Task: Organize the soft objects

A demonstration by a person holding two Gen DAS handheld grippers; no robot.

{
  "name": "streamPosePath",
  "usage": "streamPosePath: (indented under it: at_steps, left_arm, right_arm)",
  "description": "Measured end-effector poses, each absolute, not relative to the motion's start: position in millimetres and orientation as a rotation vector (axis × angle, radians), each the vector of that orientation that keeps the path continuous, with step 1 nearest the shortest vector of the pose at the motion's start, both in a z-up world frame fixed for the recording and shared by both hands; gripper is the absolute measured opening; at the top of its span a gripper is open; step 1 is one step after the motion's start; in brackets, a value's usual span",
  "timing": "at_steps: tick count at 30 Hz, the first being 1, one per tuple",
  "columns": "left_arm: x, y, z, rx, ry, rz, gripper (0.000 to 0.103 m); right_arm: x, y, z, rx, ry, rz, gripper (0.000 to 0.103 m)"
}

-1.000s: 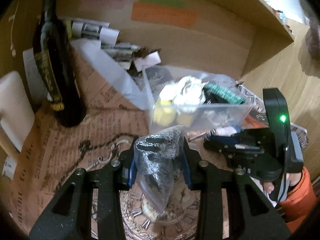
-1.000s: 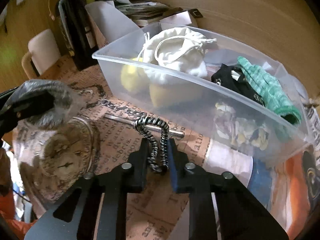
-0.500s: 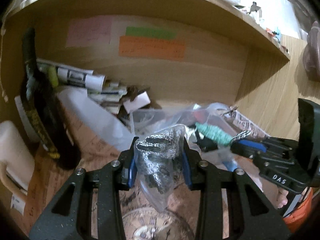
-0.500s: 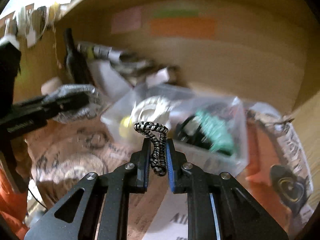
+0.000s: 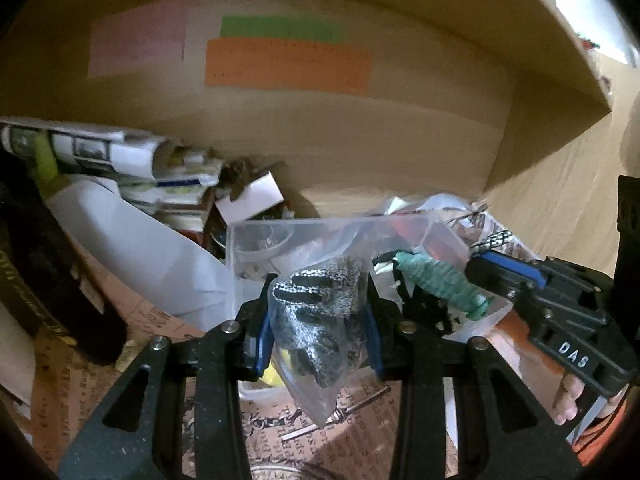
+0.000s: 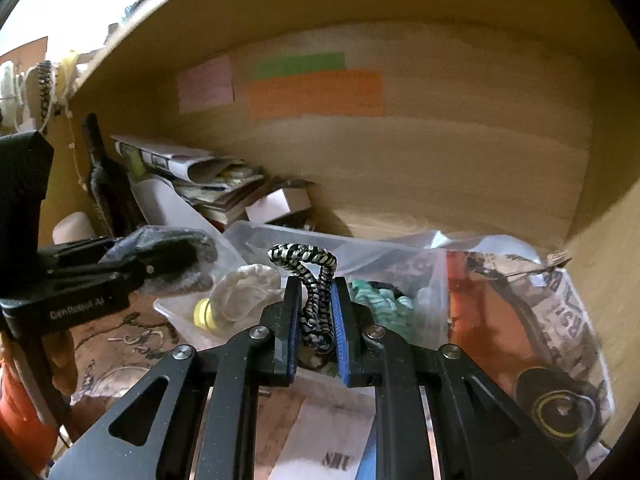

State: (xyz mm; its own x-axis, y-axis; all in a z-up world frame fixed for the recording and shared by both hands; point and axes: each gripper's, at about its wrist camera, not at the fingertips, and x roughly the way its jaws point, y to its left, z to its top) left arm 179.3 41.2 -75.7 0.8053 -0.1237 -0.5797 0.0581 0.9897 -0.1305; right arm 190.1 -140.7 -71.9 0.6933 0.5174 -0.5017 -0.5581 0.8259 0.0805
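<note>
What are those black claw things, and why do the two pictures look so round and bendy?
Those claws are grippers, a bit like big tongs. No robot is here: a person holds one in each hand. Each has a small camera looking along its fingers through a very wide lens, which bends the picture.

One picture comes from the left gripper. It is squeezing a clear bag with something grey and black inside. At the right of that picture you can see the other gripper and a bit of the person's fingers.

The other picture comes from the right gripper, which pinches a black-and-white braided cord.

Beyond both sits a clear plastic bin holding soft things: a white cloth pouch and green knitted fabric. It rests on a surface covered with printed paper, inside a wooden shelf with coloured notes on the back.
</note>
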Motion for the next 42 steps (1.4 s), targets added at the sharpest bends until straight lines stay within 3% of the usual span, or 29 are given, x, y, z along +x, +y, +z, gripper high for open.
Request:
streamPosePath:
  at_steps: [12,13,16,19,23,26,42]
  left_arm:
    - [208.1,24.6,-105.7,-0.056,0.703,-0.104,0.042]
    - [208.3,23.9,-106.4,-0.050,0.706,-0.102,0.046]
    - [208.0,26.5,-107.7,-0.057,0.722,-0.099,0.057]
    - [205.3,32.8,-107.5,-0.082,0.727,-0.102,0.068]
    - [197.9,37.3,-102.7,-0.094,0.727,-0.111,0.068]
    - [189.6,37.1,-95.9,-0.092,0.714,-0.119,0.068]
    - [111.7,32.1,-27.4,-0.070,0.468,-0.106,0.070]
  right_arm:
    - [221.1,-114.1,-113.8,-0.124,0.670,0.627,0.014]
    - [221.4,-113.4,-114.9,-0.129,0.675,0.630,0.016]
    - [220.4,-112.0,-117.6,-0.146,0.687,0.632,0.037]
    - [217.1,-113.6,-117.1,-0.162,0.679,0.625,0.047]
    - [211.6,-116.4,-112.9,-0.166,0.666,0.636,0.050]
    - [207.1,-116.3,-108.5,-0.176,0.648,0.631,0.061]
    - [155.2,-151.8,-48.5,-0.130,0.440,0.589,0.075]
